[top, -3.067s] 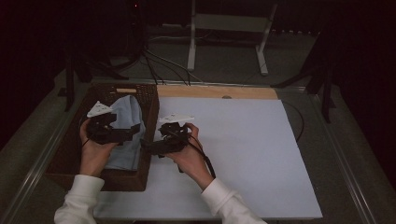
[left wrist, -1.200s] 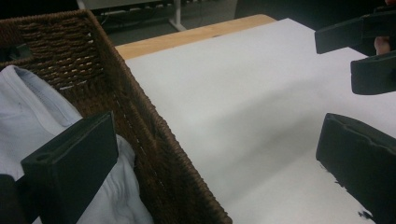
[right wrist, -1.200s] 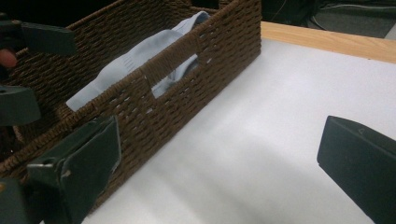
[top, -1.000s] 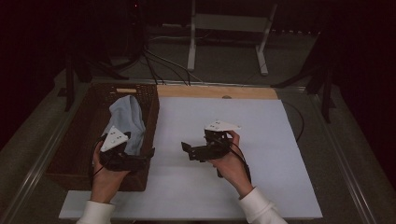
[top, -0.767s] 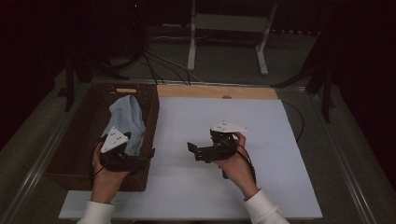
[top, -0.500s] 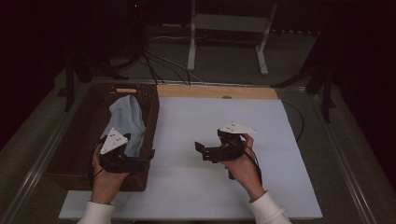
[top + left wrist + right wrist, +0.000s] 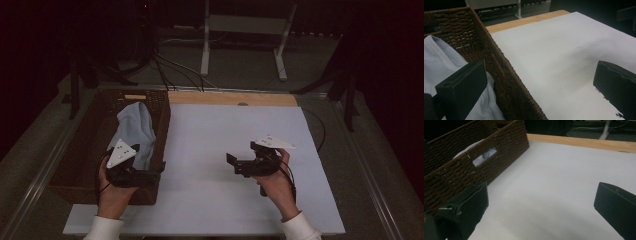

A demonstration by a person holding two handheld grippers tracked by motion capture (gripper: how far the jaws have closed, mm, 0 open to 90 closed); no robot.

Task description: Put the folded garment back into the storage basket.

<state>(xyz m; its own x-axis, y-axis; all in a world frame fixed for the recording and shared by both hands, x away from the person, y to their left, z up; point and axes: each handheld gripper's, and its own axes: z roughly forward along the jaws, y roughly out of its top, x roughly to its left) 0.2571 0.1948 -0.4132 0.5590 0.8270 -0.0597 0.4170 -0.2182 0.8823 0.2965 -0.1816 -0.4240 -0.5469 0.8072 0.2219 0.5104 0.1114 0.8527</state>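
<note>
The left tool (image 7: 152,176) hangs at the near right rim of the dark brown woven wicker basket (image 7: 75,160), its jaws spread wide and holding nothing; in the left gripper view one jaw sits over the pale blue folded cloth (image 7: 439,62) inside the basket and the other over the white sheet on the counter (image 7: 564,57), so the basket's wall (image 7: 506,82) runs up between them. The right tool (image 7: 234,162) floats above the middle of the white counter (image 7: 220,130), well apart from the basket, jaws likewise spread and empty, pointed toward the basket's side with its cut-out handle slot (image 7: 484,157). The cloth lies in the basket's far right part, draped against the inner wall, and I can make out nothing else in the basket; its left half is too dark to read well. The main risk, as I judge it, is the left tool closing where it stands: it would pinch the wicker wall rather than the cloth, or catch both together, and a pull would then drag or tip the basket along the counter's left edge. A grab on a single loose fold could also let the cloth unfold and snag on the rim as it lifts.
</note>
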